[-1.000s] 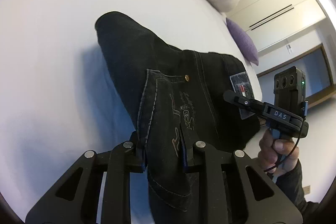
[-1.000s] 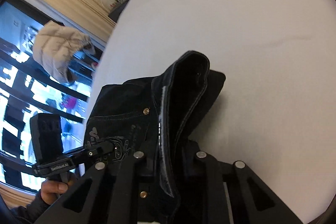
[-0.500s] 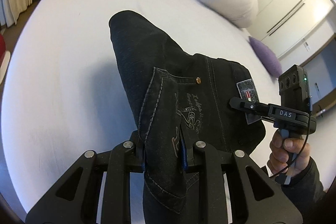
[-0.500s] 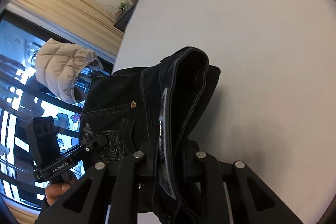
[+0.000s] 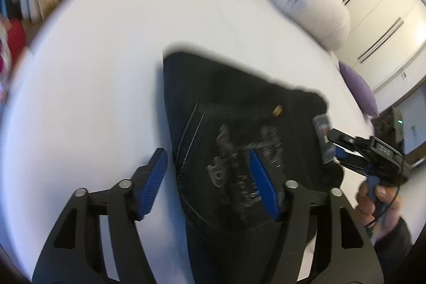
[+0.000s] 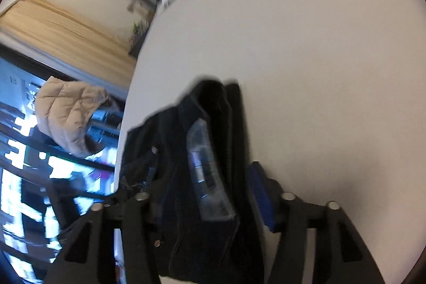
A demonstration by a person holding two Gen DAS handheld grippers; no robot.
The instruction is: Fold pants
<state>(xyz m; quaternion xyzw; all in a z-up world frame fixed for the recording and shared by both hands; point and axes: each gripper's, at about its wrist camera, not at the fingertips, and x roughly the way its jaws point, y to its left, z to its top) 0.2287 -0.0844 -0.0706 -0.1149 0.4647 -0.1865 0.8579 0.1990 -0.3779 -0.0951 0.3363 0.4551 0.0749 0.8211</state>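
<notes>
Left wrist view: your pants [image 5: 239,124] are dark denim, lying folded on the white bed [image 5: 106,71] w/ the waist end nearest the camera. You can see the back pocket [image 5: 234,151] w/ pale stitching, a brass rivet [image 5: 277,109] and a paper tag [image 5: 323,140] at the waistband. Judgement: fairly heavy cloth, thick at seams and waistband, soft enough to drape but it'll hold a crease; not slippery, not fragile. Best hold is prob. the waistband or a seamed edge, through all layers, not a single loose layer. Your left gripper [image 5: 210,177] has just been opening: jaws spread, blue pads [image 5: 153,182] bare. The denim lies between them; the left pad stands clear of it, the right one sits over the pocket, contact unclear in the blur. No pinch. Your right gripper [image 5: 343,148] is at the tag side, in your hand [image 5: 378,204], jaws parted around the waistband edge.

Right wrist view: heavy blur. The pants [image 6: 199,177] sit at the bed [image 6: 319,71] edge, stacked layers showing as a thick dark fold running away from the camera, tag [image 6: 205,172] facing up. The right gripper [image 6: 210,193] has also just been opening; jaws stand apart w/ the fold between them. One blue pad [image 6: 262,198] shows, just beside the cloth and not pressing; the other is hidden behind denim. Reads as let go. Beyond the bed: a window and a beige puffer jacket [image 6: 69,113].
</notes>
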